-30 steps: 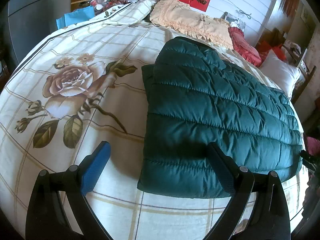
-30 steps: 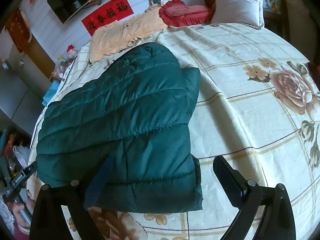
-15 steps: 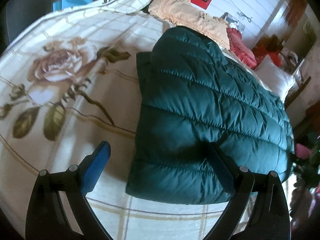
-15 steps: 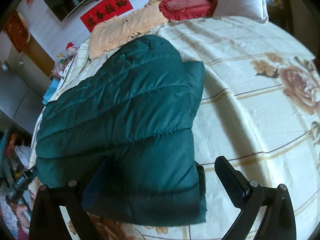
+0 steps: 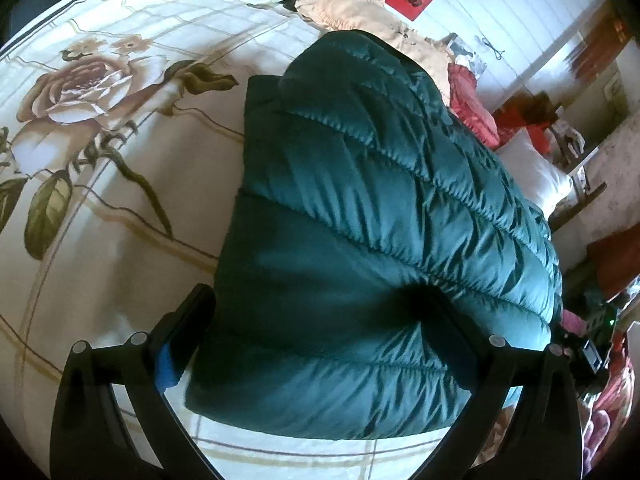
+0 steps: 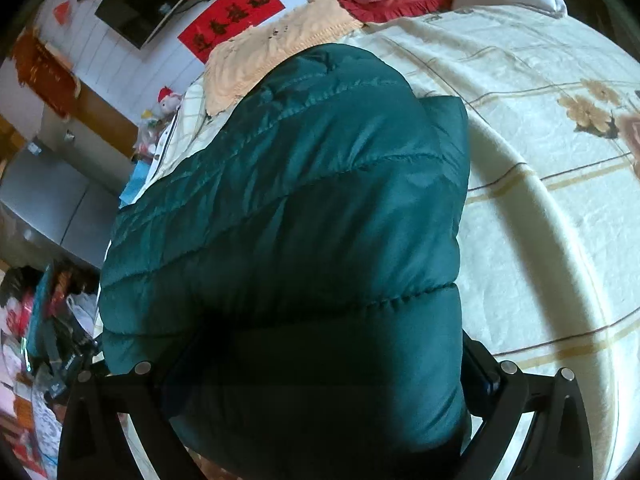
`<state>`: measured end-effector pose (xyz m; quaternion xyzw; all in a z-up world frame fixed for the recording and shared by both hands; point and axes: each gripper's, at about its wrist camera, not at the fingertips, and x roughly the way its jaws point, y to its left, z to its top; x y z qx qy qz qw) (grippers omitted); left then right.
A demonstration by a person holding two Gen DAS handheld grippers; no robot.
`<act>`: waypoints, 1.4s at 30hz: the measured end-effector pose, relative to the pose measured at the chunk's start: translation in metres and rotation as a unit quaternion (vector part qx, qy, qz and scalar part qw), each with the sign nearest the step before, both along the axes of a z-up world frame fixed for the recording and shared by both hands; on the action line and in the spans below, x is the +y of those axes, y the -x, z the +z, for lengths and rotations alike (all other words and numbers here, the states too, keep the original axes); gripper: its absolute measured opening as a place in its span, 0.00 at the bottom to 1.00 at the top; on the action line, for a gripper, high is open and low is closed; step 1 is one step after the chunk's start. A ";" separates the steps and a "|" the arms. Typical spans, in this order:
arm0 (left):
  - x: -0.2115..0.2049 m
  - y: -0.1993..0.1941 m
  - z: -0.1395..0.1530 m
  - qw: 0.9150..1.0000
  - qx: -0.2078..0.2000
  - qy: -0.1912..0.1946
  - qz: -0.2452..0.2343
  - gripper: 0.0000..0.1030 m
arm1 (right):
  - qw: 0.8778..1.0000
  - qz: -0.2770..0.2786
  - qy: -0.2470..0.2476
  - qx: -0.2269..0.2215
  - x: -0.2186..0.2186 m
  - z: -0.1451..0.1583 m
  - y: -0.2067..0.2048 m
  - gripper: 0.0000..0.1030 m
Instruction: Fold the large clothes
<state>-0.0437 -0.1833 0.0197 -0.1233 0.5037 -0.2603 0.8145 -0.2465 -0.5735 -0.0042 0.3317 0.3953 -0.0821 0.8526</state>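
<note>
A dark green quilted down jacket [image 5: 360,216] lies folded on the flowered bedspread [image 5: 100,140]. My left gripper [image 5: 320,340] is open, its fingers set wide around the jacket's near corner; the left finger [image 5: 188,320] sits beside the edge and the right one presses into the padding. In the right wrist view the same jacket [image 6: 304,208] fills the middle. My right gripper [image 6: 320,368] is open too, with the jacket's near end between its fingers; the right finger [image 6: 480,364] is at the jacket's edge, the left one sunk in the fabric.
A peach pillow [image 5: 360,12], a red cushion [image 5: 472,100] and a white pillow [image 5: 536,172] lie at the head of the bed. A red banner [image 6: 236,16] hangs on the wall. Clutter [image 6: 48,320] stands beside the bed.
Both grippers have moved forward and down onto the jacket. Its near end now lies between each pair of fingers, where before the fingers hovered short of it.
</note>
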 end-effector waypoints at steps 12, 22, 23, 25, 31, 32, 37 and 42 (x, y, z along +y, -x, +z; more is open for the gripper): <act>-0.001 0.028 0.034 0.997 -0.064 -0.022 -0.030 0.46 | 0.997 0.013 0.067 -0.025 0.029 0.037 0.014 0.52; 0.030 0.077 0.058 0.995 -0.070 -0.012 -0.069 0.44 | 0.997 0.033 0.059 -0.043 0.052 0.063 0.051 0.46; 0.033 0.084 0.059 0.995 -0.070 -0.014 -0.074 0.44 | 0.997 0.036 0.055 -0.043 0.052 0.063 0.058 0.46; 0.044 0.098 0.058 0.994 -0.065 -0.018 -0.083 0.44 | 0.997 0.045 0.049 -0.033 0.061 0.062 0.072 0.46; 0.067 0.123 0.038 0.994 -0.046 -0.036 -0.094 0.46 | 0.999 0.041 0.028 0.008 0.075 0.044 0.106 0.51; 0.067 0.123 0.034 0.994 -0.043 -0.041 -0.091 0.51 | 0.998 0.038 0.035 0.019 0.075 0.040 0.107 0.58; 0.075 0.125 0.033 0.997 -0.036 -0.038 -0.059 0.66 | 0.997 0.015 0.060 0.047 0.068 0.021 0.104 0.79; 0.082 0.142 0.052 0.994 -0.077 -0.067 -0.035 0.66 | 0.991 -0.012 0.124 0.042 0.076 0.051 0.124 0.79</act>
